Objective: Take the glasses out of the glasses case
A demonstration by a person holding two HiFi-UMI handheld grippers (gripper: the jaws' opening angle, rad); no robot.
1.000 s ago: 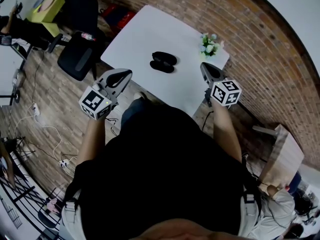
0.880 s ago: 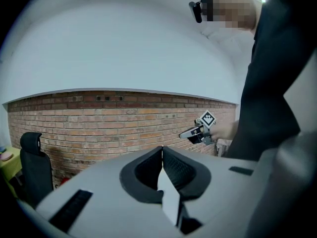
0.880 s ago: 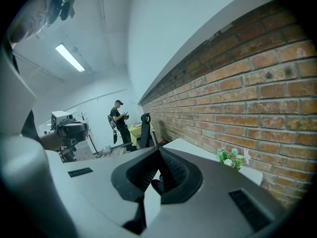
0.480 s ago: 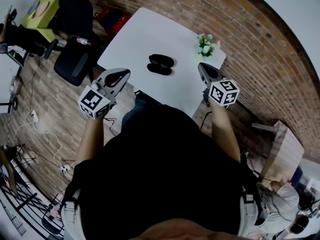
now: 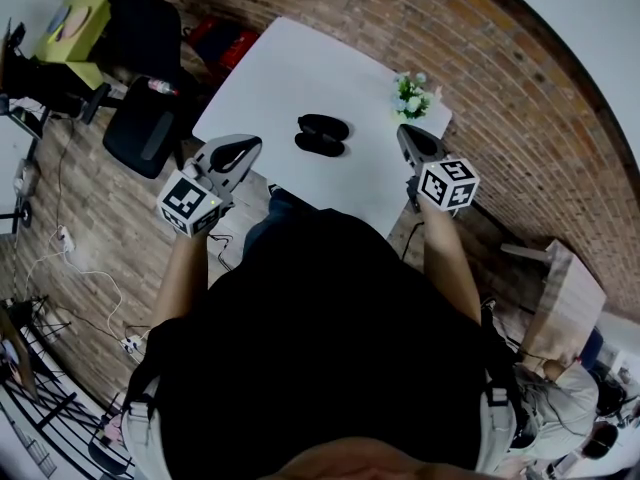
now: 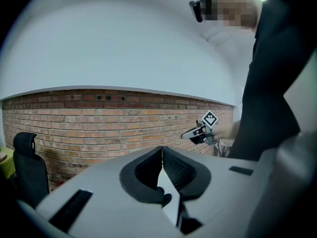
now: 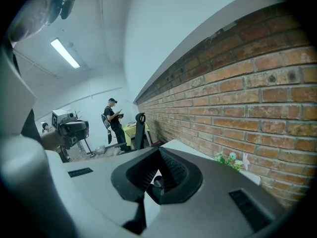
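Observation:
A black glasses case (image 5: 322, 135) lies on the white table (image 5: 290, 73), showing as two dark oval halves side by side; I cannot make out glasses in it. My left gripper (image 5: 245, 149) hovers off the table's near left edge, short of the case, jaws shut and empty. My right gripper (image 5: 408, 134) hangs at the table's near right corner, to the right of the case, also shut with nothing in it. In the left gripper view the jaws (image 6: 162, 148) meet, and the right gripper (image 6: 200, 132) shows beyond. The right gripper view shows its jaws (image 7: 158, 150) closed too.
A small pot of flowers (image 5: 412, 95) stands at the table's right corner near the brick wall (image 5: 420, 18). A black office chair (image 5: 140, 128) sits left of the table. A wooden box (image 5: 565, 303) is on the floor at right. A person (image 7: 115, 120) stands far off.
The head view has drifted slightly. Both grippers hold about the same places by the table's near edge, still shut. The case has not moved on the table.

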